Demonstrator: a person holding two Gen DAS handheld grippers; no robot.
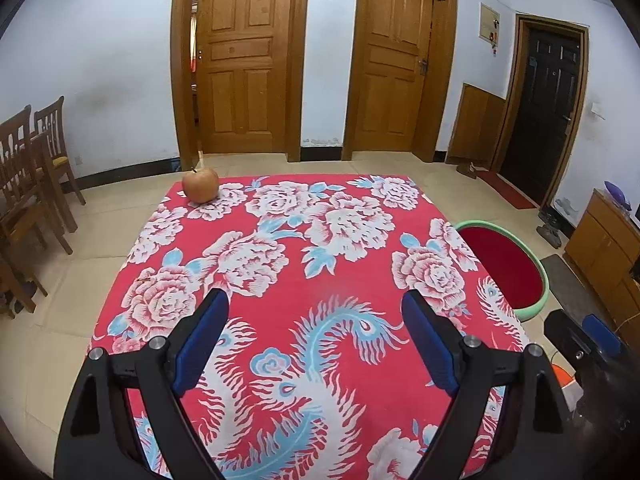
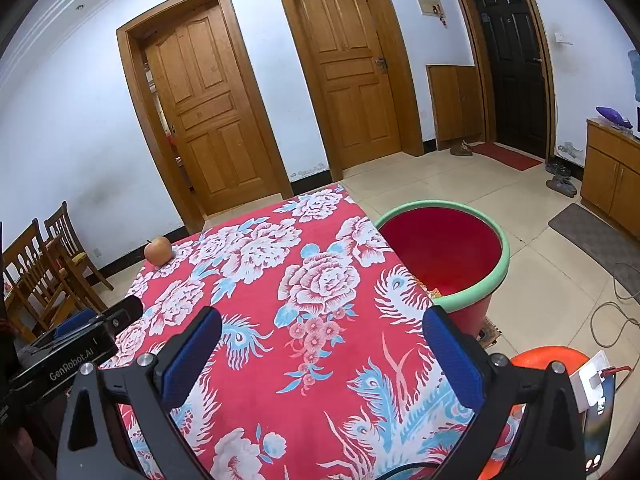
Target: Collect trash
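Observation:
An apple (image 1: 200, 185) sits at the far left corner of the table with the red flowered cloth (image 1: 304, 280); it also shows in the right wrist view (image 2: 158, 251). A red bin with a green rim (image 2: 444, 256) stands on the floor at the table's right side, with some scraps at its bottom; it also shows in the left wrist view (image 1: 505, 264). My left gripper (image 1: 314, 304) is open and empty above the near part of the cloth. My right gripper (image 2: 322, 324) is open and empty above the cloth, left of the bin.
Wooden chairs (image 1: 28, 184) stand at the left. An orange stool (image 2: 556, 364) with a phone and charger is at the near right. Cables (image 2: 612, 316) lie on the floor. A wooden cabinet (image 2: 614, 176) stands at the far right. Two wooden doors (image 1: 240, 60) face me.

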